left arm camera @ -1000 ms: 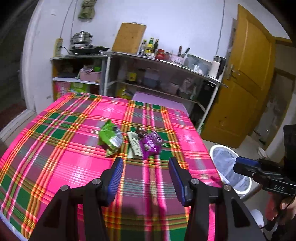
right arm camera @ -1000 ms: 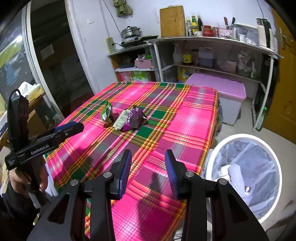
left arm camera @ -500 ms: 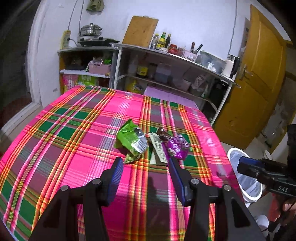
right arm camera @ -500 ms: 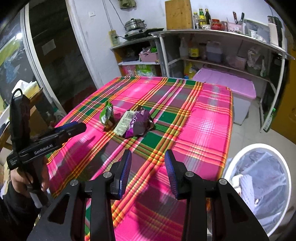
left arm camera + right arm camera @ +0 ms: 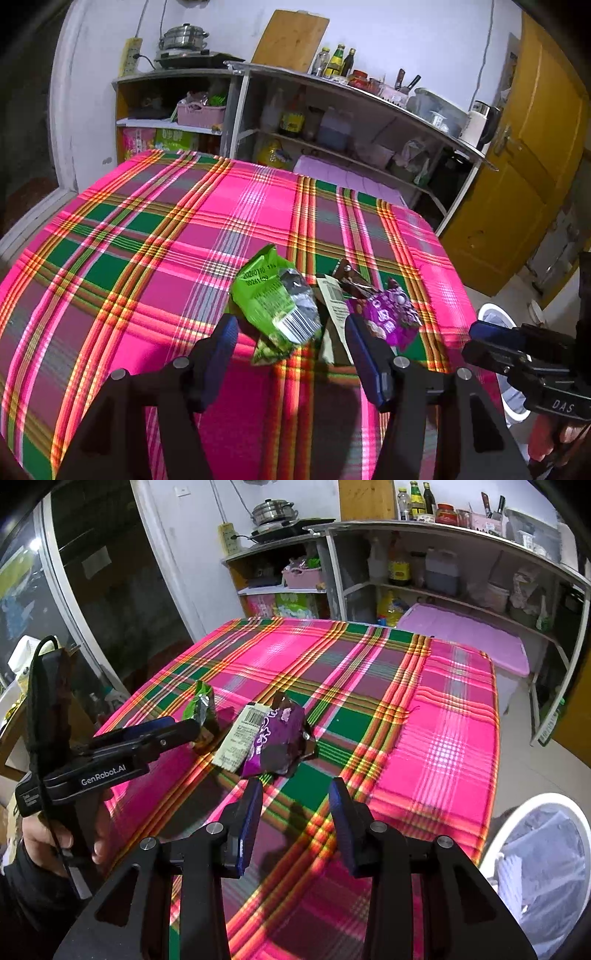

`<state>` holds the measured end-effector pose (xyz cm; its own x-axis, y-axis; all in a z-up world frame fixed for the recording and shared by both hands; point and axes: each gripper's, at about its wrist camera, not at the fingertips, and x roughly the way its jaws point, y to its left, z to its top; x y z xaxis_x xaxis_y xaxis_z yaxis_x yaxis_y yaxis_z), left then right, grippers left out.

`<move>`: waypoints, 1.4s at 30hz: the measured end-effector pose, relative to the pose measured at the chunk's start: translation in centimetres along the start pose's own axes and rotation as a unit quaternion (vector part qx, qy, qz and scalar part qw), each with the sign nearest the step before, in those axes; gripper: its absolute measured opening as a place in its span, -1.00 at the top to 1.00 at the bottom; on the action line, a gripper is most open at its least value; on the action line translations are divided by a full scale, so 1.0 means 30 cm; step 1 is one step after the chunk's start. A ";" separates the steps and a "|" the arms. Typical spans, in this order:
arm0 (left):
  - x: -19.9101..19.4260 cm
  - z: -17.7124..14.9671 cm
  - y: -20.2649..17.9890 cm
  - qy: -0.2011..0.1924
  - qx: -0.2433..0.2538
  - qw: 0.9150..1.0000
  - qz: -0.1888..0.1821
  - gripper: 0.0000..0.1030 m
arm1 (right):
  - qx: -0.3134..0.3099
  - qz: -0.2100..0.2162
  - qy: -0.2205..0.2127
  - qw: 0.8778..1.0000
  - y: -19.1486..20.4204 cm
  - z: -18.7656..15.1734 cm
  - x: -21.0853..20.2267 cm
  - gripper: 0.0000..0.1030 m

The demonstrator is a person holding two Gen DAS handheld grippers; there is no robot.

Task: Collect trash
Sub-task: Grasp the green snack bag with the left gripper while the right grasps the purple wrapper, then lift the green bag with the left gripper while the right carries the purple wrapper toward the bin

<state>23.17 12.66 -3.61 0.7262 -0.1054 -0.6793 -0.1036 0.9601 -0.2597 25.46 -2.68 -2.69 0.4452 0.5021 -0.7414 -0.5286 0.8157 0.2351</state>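
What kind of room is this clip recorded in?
Most likely a home kitchen-dining room: a steamer pot on a cooktop, sauce bottles and knives on a metal shelf, and a plaid-clothed table.

The left gripper [image 5: 290, 334] was held low and level, pointing forward, its two blue-padded fingers [image 5: 222, 343] spread wide apart with nothing clamped between them. The right gripper [image 5: 295, 805] was likewise level, its jaws parted and gripping nothing. A bare left hand [image 5: 59, 840], dark sleeve at the wrist, was wrapped around the left gripper's handle.
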 end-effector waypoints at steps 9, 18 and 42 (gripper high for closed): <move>0.062 0.005 0.029 0.014 -0.019 1.000 -0.001 -0.17 | -0.002 0.018 0.013 1.000 0.011 0.056 0.095 0.25; 0.074 0.001 0.041 0.015 -0.021 1.000 -0.012 0.23 | 0.013 0.034 0.025 0.999 0.017 0.089 0.186 0.25; -0.117 -0.068 -0.068 -0.020 0.014 0.999 -0.033 0.45 | 0.025 0.021 -0.029 0.999 0.001 0.011 -0.033 0.65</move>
<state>19.44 10.54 -2.11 0.7576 -0.1596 -0.6329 -0.0351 0.9583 -0.2837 25.23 -3.05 -1.74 0.4651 0.5506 -0.6932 -0.5110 0.8064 0.2977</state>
